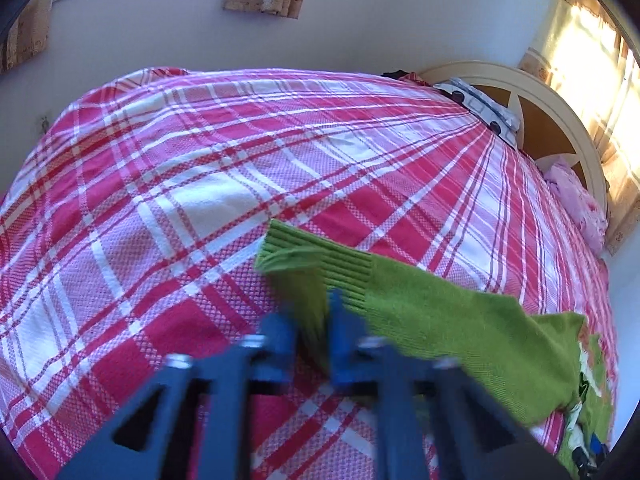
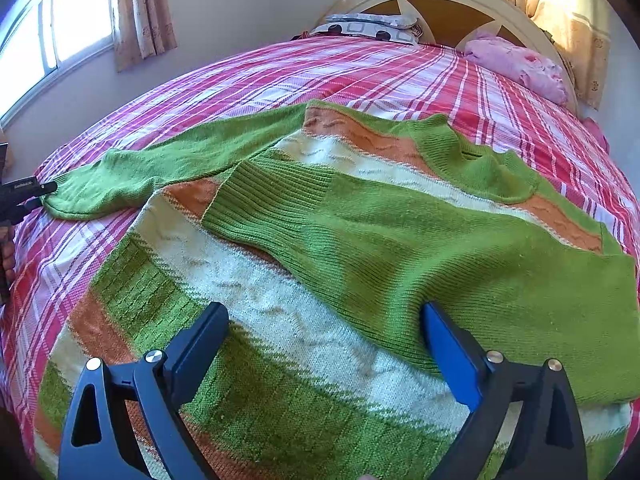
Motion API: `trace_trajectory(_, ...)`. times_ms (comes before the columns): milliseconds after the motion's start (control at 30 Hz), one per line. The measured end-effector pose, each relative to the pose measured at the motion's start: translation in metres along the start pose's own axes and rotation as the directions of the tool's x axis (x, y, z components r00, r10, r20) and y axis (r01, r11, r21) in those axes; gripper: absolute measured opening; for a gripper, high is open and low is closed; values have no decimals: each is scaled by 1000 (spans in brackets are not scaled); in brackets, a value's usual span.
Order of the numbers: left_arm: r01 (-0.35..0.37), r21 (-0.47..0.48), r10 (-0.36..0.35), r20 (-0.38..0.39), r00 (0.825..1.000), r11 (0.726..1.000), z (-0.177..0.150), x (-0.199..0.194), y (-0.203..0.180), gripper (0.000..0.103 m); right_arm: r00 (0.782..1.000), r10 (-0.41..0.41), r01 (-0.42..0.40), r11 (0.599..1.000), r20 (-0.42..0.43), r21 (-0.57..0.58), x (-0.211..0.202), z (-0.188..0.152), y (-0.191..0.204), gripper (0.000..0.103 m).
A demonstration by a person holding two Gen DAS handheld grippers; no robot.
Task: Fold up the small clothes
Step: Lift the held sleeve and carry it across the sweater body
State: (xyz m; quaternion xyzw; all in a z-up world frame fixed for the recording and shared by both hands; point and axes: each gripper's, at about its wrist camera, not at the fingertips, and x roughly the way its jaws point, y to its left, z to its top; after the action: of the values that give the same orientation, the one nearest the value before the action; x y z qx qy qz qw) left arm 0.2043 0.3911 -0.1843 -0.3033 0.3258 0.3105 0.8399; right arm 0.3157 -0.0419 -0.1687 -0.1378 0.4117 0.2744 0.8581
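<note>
Green sleeve (image 1: 420,312) pinched in left claw (image 1: 314,320), right claw (image 2: 324,324) agape

Daylight from the window (image 2: 60,32) and glaring curtains (image 1: 592,60); fisheye edges bend, left view motion-blurred.

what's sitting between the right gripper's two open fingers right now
The sweater's white and green striped body, with the folded-over green sleeve reaching the right gripper's right finger; the right wrist view shows it.
</note>
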Motion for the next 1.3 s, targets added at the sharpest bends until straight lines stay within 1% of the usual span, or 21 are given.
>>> trace_trajectory(67, 21, -27, -20, 10, 1000, 999, -1, -4, 3, 7, 1000, -1, 1, 1000, 1, 0, -1, 0, 0, 97)
trace_trajectory(200, 36, 11, -36, 50, 998, 999, -1, -17, -4, 6, 1000, -2, 2, 1000, 1, 0, 0, 0, 0, 97)
trace_trajectory(300, 71, 15, -71, 62, 996, 997, 4, -27, -9, 6, 1000, 0, 0, 1000, 0, 1, 0, 0, 0, 97)
trace_trajectory(367, 93, 23, -94, 68, 993, 995, 7, -33, -16, 6, 1000, 22, -22, 1000, 9, 16, -5, 2, -3, 97)
trace_trajectory(433, 123, 47, -126, 74, 989, 991, 9, -41, -28, 6, 996, 75, -78, 995, 37, 65, -14, 4, -12, 97)
trace_trajectory(467, 136, 60, -141, 77, 987, 989, 10, -46, -34, 6, 992, 112, -119, 986, 67, 116, -24, 4, -21, 97)
trace_trajectory(500, 155, 78, -162, 85, 983, 985, 12, -52, -43, 6, 989, 125, -135, 981, 80, 142, -28, 5, -27, 97)
trace_trajectory(567, 184, 101, -193, 99, 976, 978, 13, -62, -57, 6, 983, 132, -158, 964, 128, 214, -47, 4, -45, 97)
trace_trajectory(667, 245, 132, -260, 112, 959, 961, 12, -80, -82, 6, 975, 119, -168, 947, 187, 274, -77, 1, -70, 97)
trace_trajectory(767, 315, 180, -336, 103, 936, 932, 8, -96, -113, 6, 970, 89, -156, 941, 225, 301, -107, -7, -96, 97)
trace_trajectory(800, 344, 195, -367, 96, 925, 919, 6, -101, -123, 6, 969, 77, -149, 940, 235, 306, -115, -11, -104, 97)
trace_trajectory(867, 413, 208, -434, 68, 898, 887, 3, -111, -146, 6, 966, 43, -127, 938, 256, 324, -133, -24, -124, 97)
trace_trajectory(933, 468, 224, -489, 47, 871, 855, 0, -121, -172, 5, 965, -9, -88, 932, 264, 351, -147, -41, -144, 97)
trace_trajectory(1000, 510, 244, -532, 33, 846, 825, -3, -131, -198, 5, 963, -51, -60, 917, 266, 395, -158, -60, -166, 97)
trace_trajectory(1033, 536, 254, -559, 24, 829, 805, -6, -137, -214, 5, 962, -64, -53, 910, 267, 412, -162, -67, -173, 97)
trace_trajectory(1100, 571, 268, -595, 9, 804, 776, -13, -146, -241, 5, 956, -99, -37, 893, 275, 449, -170, -84, -188, 97)
trace_trajectory(1133, 582, 279, -606, 3, 795, 764, -16, -149, -253, 5, 954, -116, -29, 883, 277, 469, -174, -94, -196, 97)
trace_trajectory(1200, 605, 294, -629, -15, 777, 740, -24, -155, -276, 5, 954, -123, -25, 875, 272, 484, -176, -106, -203, 97)
trace_trajectory(1267, 628, 304, -650, -35, 759, 716, -31, -161, -299, 5, 960, -120, -21, 871, 254, 490, -174, -118, -207, 97)
trace_trajectory(1300, 633, 311, -656, -39, 754, 709, -34, -164, -309, 5, 961, -120, -18, 871, 248, 491, -174, -122, -207, 97)
